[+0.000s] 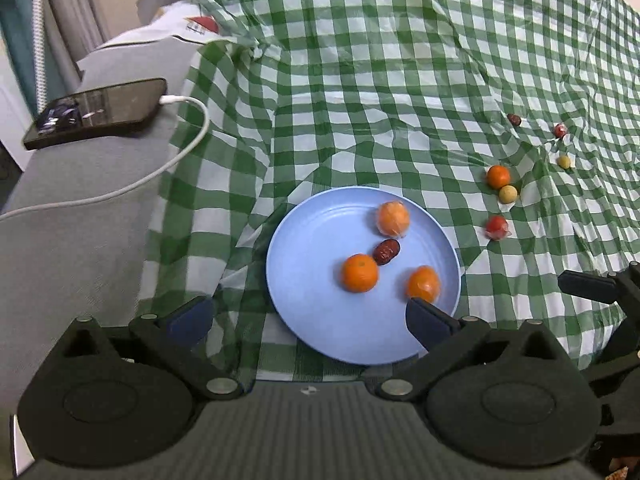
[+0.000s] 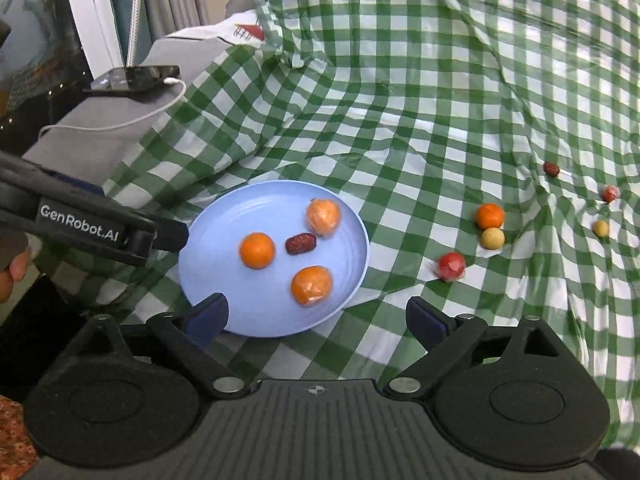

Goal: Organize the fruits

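A round, pale blue plate with a smooth matte face lies on a crinkled green-and-white checked plastic cloth, low in the centre of the left wrist view. On it sit three oranges: a bare, dimpled one, one in shiny clear wrap toward the far rim, and another wrapped one near the right rim. A wrinkled, dark red oval date lies between them.

The left tongs stand wide apart with nothing between their dark blue pads, above the plate's near edge. The right tongs are likewise spread and empty, over the plate's near right rim.

To the right of the plate, loose on the cloth, lie a small orange touching a pale yellow ball-shaped fruit, a wrapped red fruit, and further off another date, a small red fruit and a small yellow one.

At upper left, a dark glossy phone with a white cable lies on a grey fabric surface.
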